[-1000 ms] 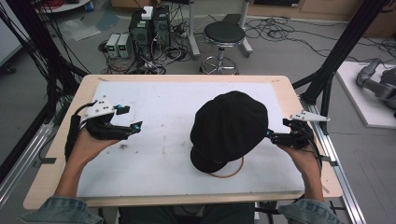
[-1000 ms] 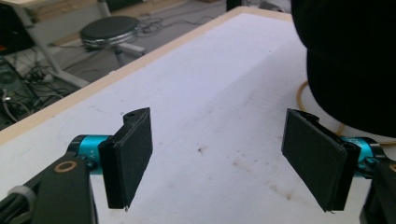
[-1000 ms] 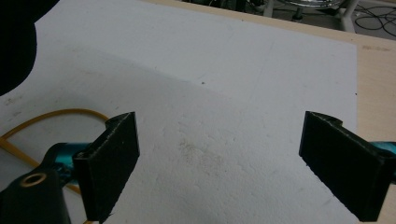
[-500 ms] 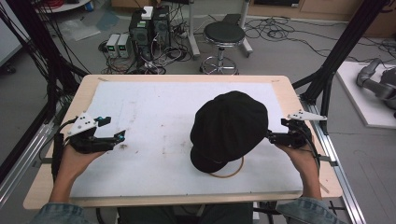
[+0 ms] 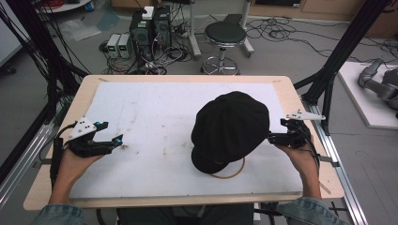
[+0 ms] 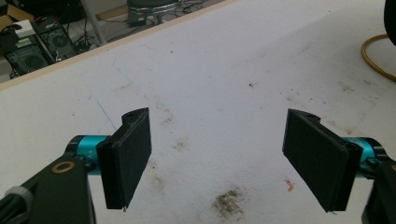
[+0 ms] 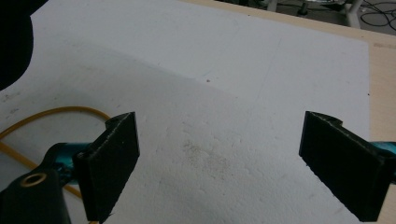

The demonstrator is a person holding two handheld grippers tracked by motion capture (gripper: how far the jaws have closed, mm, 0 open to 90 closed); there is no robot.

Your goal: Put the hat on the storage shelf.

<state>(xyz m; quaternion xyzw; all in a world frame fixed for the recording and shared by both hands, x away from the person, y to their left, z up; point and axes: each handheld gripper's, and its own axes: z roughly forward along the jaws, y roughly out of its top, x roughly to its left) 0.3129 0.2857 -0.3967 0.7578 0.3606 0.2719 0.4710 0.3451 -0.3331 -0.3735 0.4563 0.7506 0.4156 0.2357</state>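
Note:
A black cap (image 5: 232,126) lies on the white mat (image 5: 155,108), right of centre, partly covering a thin yellow ring (image 5: 232,174) that peeks out at its near side. My right gripper (image 5: 273,138) is open just beside the cap's right edge, jaws pointing at it with nothing between them. In the right gripper view the jaws (image 7: 219,121) stand wide over bare mat, with the cap (image 7: 14,42) and ring (image 7: 46,112) off to the left. My left gripper (image 5: 115,140) is open over the mat's left side, far from the cap. Its jaws (image 6: 217,121) frame a stained patch, and the ring (image 6: 373,60) lies further away.
The mat covers a wooden table (image 5: 84,93) with bare edges. Black frame posts (image 5: 328,79) rise at the right and left sides. Beyond the far edge are a stool (image 5: 225,35), electronics boxes (image 5: 150,28) and cables on the floor.
My left gripper has drawn back toward the table's left near side over the last second, then held almost still. The right gripper and the cap have not moved.

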